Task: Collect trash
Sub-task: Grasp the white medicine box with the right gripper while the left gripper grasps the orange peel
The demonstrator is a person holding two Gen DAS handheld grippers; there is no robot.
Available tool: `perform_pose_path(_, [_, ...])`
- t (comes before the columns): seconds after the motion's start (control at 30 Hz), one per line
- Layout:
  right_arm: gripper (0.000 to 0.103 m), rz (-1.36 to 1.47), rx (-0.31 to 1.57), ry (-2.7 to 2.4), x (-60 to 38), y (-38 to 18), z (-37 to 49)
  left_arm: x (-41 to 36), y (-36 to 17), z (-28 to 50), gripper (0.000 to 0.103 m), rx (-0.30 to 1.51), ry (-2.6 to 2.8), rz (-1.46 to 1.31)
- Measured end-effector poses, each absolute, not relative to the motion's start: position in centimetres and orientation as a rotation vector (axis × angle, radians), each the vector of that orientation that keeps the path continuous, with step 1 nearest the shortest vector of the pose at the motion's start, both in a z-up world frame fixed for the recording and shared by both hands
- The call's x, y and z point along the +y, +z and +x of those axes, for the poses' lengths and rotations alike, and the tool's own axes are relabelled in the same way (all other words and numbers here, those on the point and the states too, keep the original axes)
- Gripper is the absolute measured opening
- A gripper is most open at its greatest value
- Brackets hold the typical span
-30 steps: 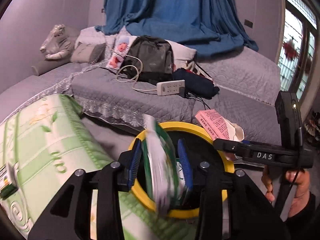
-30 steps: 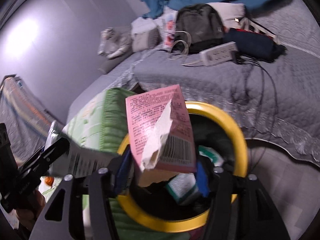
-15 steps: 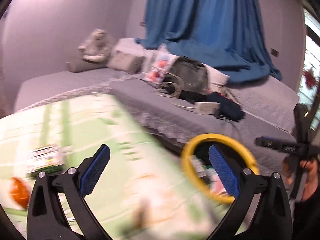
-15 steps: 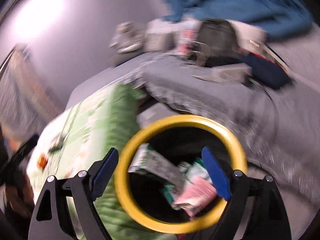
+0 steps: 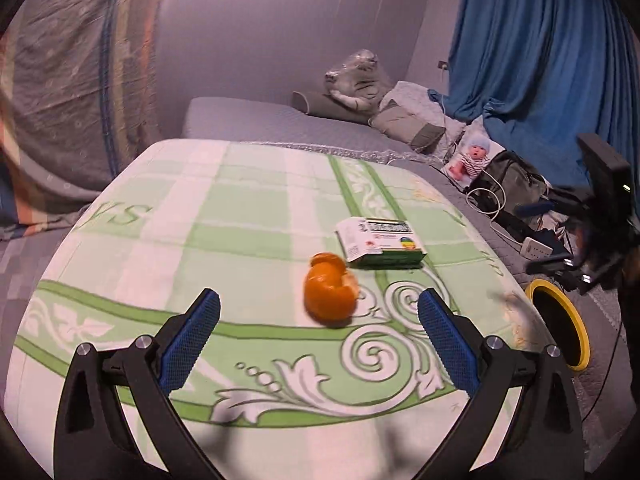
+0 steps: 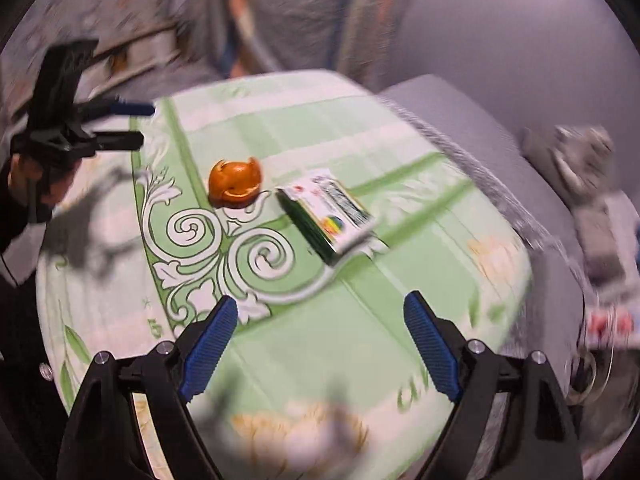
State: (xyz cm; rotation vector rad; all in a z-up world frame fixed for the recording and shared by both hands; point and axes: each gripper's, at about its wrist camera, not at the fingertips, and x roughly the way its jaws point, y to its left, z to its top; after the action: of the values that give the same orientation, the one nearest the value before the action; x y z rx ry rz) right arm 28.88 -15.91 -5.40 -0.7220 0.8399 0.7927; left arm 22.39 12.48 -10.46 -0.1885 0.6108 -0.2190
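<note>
An orange peel lies on the green-and-white blanket. Right beside it rests a small green-and-white carton. My left gripper hovers open just short of the peel, nothing between its blue pads. My right gripper is open and empty over the blanket, with the carton ahead of it. The yellow-rimmed bin stands on the floor at the blanket's right edge. The right gripper also shows at the far right of the left wrist view, and the left gripper at the upper left of the right wrist view.
A grey bed runs behind the blanket with a plush tiger, pillows, a backpack and a power strip with cables. Blue curtains hang at the back right. A patterned fabric hangs at the left.
Both grippers let their trash drop into the bin and opened. Both then swung left, away from the bin, to above the blanket with the peel and carton.
</note>
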Motion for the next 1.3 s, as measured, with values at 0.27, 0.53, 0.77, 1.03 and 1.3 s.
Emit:
perform_pose_path(0.27, [0.082, -1.009, 1.074, 0.926, -7.4, -10.6, 37.2, 13.7, -11.9, 22.7, 0.095, 0.63, -0.27, -0.255])
perform_pose_path(0.53, [0.082, -1.191, 1.197, 0.971, -4.4, -14.1, 40.6, 14.3, -12.9, 23.3, 0.095, 0.642, -0.286, -0.297])
perform_pose_path(0.77, [0.082, -1.227, 1.258, 0.995, -4.0, -16.8, 42.0, 14.5, -14.1, 24.2, 0.095, 0.68, -0.279, -0.333])
perform_pose_path(1.03, [0.067, -1.058, 1.286, 0.942, -5.2, -16.9, 44.6, 14.0, -13.9, 24.2, 0.095, 0.7, -0.25, -0.291])
perform_pose_path(1.3, [0.067, -0.694, 1.16, 0.926, -11.2, -11.2, 44.9, 9.7, -13.3, 27.8, 0.095, 0.786, -0.312, -0.142])
